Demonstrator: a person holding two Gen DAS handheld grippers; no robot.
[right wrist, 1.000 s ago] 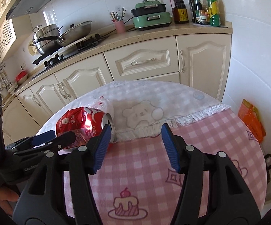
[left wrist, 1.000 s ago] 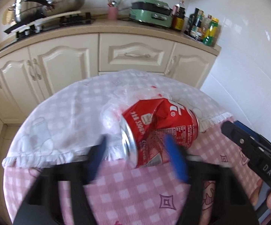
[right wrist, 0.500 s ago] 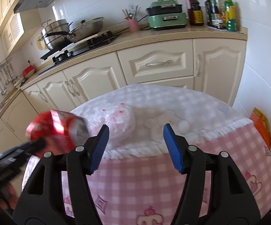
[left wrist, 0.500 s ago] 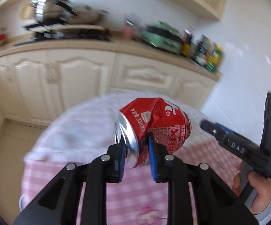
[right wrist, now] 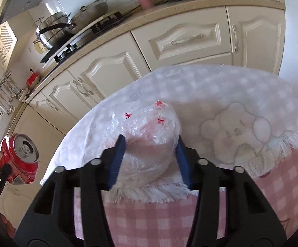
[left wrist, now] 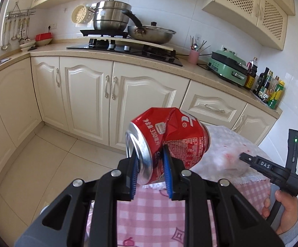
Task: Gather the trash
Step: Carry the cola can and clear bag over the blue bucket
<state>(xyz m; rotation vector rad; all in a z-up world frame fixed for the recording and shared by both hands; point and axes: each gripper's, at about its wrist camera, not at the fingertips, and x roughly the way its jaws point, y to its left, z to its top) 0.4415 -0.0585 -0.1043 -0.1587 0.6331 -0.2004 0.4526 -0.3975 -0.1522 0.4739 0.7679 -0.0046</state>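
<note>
My left gripper (left wrist: 150,164) is shut on a crushed red drink can (left wrist: 169,142) and holds it in the air off the table's left edge. The can also shows at the far left of the right wrist view (right wrist: 18,158). My right gripper (right wrist: 150,154) is open, its fingers on either side of a crumpled clear plastic bag (right wrist: 149,127) with red marks, which lies on the white cloth. In the left wrist view the right gripper (left wrist: 241,156) touches the same bag (left wrist: 227,154).
The round table (right wrist: 272,185) has a pink checked cloth with a white fringed cloth (right wrist: 231,94) over its far half. Cream kitchen cabinets (left wrist: 87,94) and a counter with a stove (left wrist: 128,47) stand behind. Tiled floor (left wrist: 35,164) lies left of the table.
My left gripper closed on the can, lifted it off the table and swung it left. My right gripper moved forward until its fingers straddle the plastic bag.
</note>
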